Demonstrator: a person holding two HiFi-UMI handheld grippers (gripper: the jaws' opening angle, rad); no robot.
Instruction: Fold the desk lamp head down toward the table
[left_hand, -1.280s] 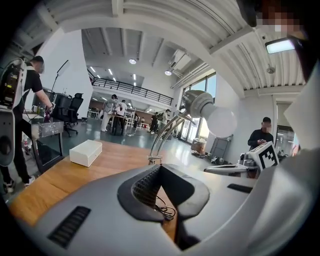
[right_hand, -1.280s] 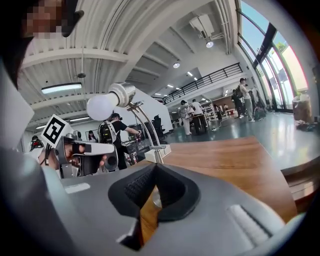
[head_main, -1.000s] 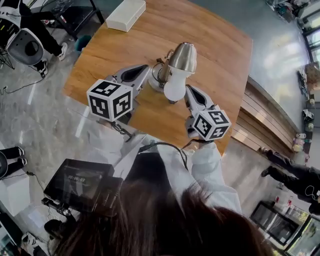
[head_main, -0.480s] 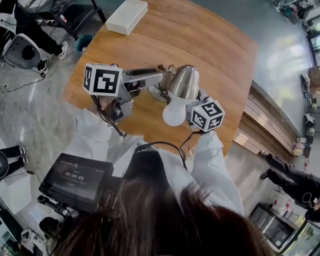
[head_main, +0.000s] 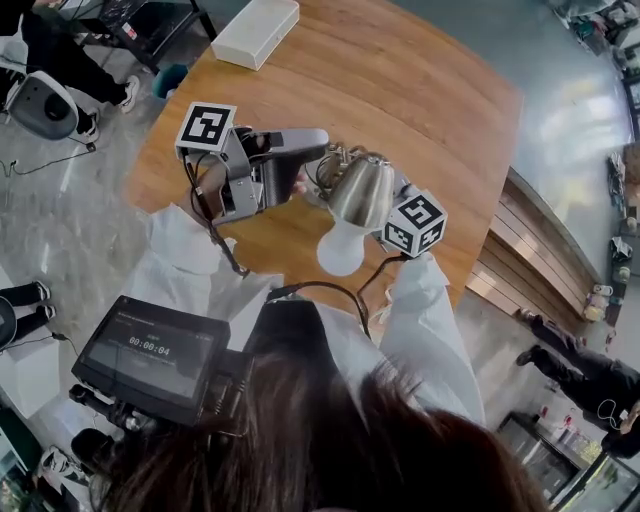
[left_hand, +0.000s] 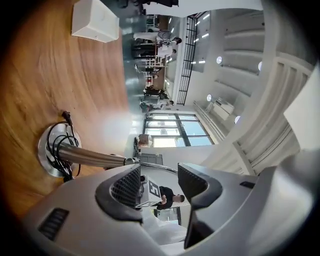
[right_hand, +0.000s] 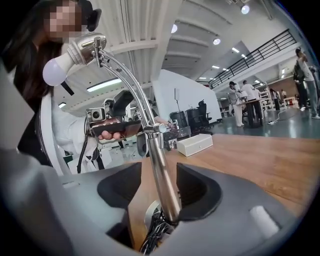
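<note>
The desk lamp has a silver shade (head_main: 358, 190) and a white bulb (head_main: 340, 250), and it leans toward me over the wooden table (head_main: 400, 90). My left gripper (head_main: 305, 160) is just left of the shade, rolled on its side. Its jaws are opening with nothing between them; the lamp's stem (left_hand: 92, 157) and round base (left_hand: 52, 150) lie beyond its tips (left_hand: 160, 182). My right gripper (right_hand: 160, 190) reaches in under the shade, where only its marker cube (head_main: 415, 222) shows. Its jaws are opening, with the lower stem (right_hand: 159, 165) standing between them. The bulb (right_hand: 55, 70) hangs above.
A white box (head_main: 255, 30) lies at the table's far left corner, also seen in the right gripper view (right_hand: 195, 144). A coiled cable (left_hand: 60, 150) sits on the lamp base. The table's near edge (head_main: 200, 215) runs just behind my left gripper. People stand in the hall beyond.
Both grippers went from shut to open. The left one rolled onto its side beside the shade. The right one slid in under the shade, and the lamp head swung toward me.
</note>
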